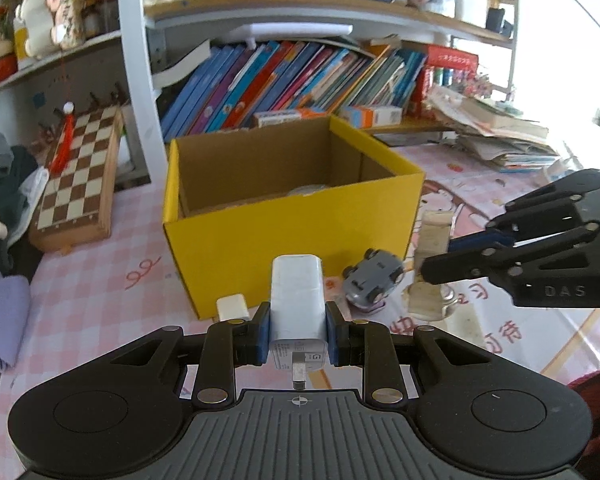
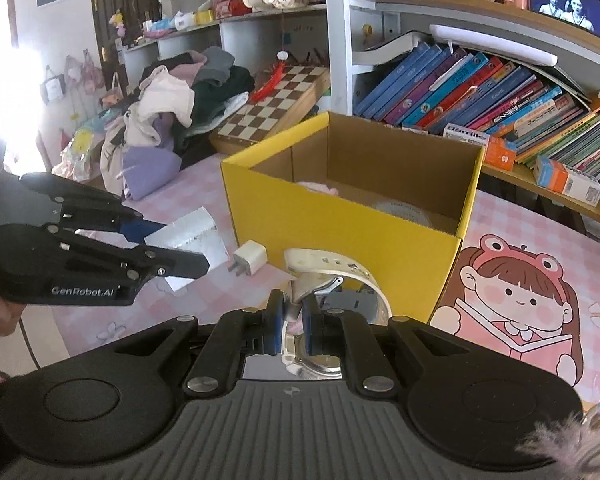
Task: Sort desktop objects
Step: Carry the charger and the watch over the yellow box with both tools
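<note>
A white charger [image 1: 298,300] is clamped by the left gripper [image 1: 297,340] and a watch [image 2: 332,280] by the right gripper [image 2: 291,328], both held before the yellow box [image 1: 284,236] at frame centre, evidently for dropping in.

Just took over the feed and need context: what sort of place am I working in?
Most likely a child's study desk at home: leaning children's books on the shelf, plush toys above, a cartoon-girl table cover, and a folding chessboard beside the yellow box.

Both wrist views face yellow box [image 1: 292,240]
</note>
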`<state>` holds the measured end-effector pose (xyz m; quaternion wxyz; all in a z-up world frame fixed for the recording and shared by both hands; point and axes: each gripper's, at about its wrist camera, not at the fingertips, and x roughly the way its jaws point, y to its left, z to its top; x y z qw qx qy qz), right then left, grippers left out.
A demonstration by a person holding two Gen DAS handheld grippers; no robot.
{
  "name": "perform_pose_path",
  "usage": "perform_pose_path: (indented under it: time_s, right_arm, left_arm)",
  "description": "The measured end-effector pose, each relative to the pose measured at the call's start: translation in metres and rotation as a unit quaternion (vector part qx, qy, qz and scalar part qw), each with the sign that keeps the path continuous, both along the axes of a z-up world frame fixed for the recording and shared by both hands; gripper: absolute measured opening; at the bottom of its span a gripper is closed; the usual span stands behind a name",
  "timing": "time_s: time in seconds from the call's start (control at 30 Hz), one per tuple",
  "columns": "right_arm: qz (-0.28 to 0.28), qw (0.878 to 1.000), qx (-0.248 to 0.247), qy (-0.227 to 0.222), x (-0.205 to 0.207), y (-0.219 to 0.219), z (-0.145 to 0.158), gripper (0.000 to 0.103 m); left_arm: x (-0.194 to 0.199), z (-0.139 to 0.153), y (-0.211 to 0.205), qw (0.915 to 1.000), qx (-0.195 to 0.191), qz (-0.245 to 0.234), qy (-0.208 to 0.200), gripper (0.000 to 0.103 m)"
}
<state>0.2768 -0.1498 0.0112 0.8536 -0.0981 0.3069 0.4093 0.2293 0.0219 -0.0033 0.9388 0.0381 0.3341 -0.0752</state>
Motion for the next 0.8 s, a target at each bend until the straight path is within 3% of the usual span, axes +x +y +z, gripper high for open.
perform_pose_path:
  time_s: [0.3, 0.8]
  right_arm:
    - [-0.009, 1.0, 0.011, -0.007, 0.0, 0.0, 0.018, 0.009]
    - [-0.002, 0.997, 0.005, -0.08, 0.023, 0.007, 0.061, 0.009]
  left_arm:
    - [-0.005, 0.019, -0.001, 0.9995, 0.004, -0.016, -0.027, 0.025]
    - [0.014, 0.051, -0.001, 0.9958, 0.025, -0.039, -0.079, 0.025]
